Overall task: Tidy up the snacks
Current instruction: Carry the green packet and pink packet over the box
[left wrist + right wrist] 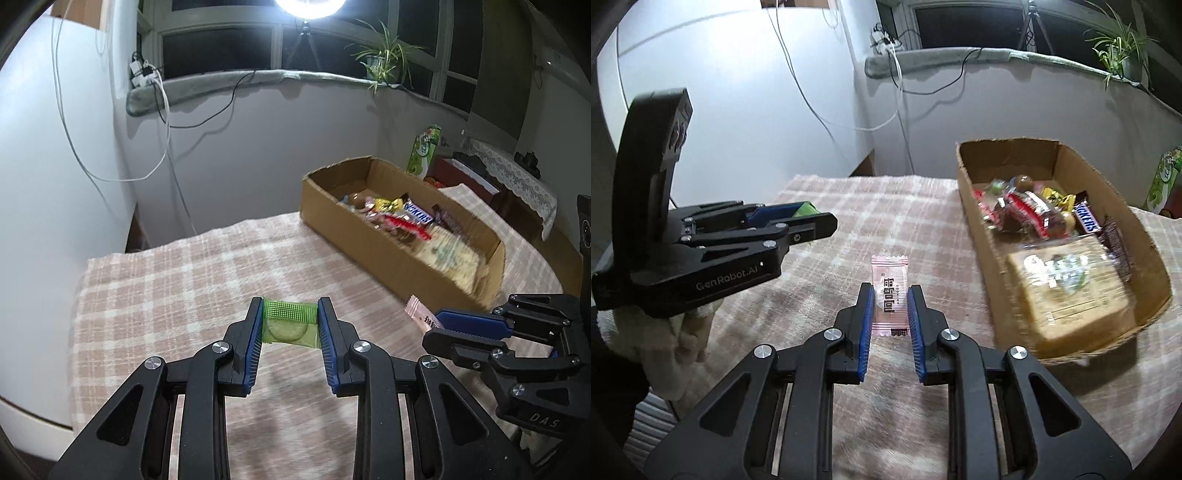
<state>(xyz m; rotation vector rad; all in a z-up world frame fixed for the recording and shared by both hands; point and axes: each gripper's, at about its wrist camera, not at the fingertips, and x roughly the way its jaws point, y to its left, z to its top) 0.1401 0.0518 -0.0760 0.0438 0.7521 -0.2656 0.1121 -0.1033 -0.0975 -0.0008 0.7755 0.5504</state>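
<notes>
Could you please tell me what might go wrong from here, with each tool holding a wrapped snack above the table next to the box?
1. The right tool pinches the pink packet only by its thin side edges; it might slip out.
2. The cardboard box already holds a heap of snacks, so a dropped packet could slide off the pile.
3. The left tool, gripping the green packet, is close beside the right one; they could bump.

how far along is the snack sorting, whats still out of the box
Mostly done: the open cardboard box already holds chocolate bars, wrapped sweets and a large tan packet. In hand: the left gripper clamps a green wrapped biscuit, and the right gripper clamps a pink sachet. Left: dropping both in. No other snack shows on the checked tablecloth.
</notes>
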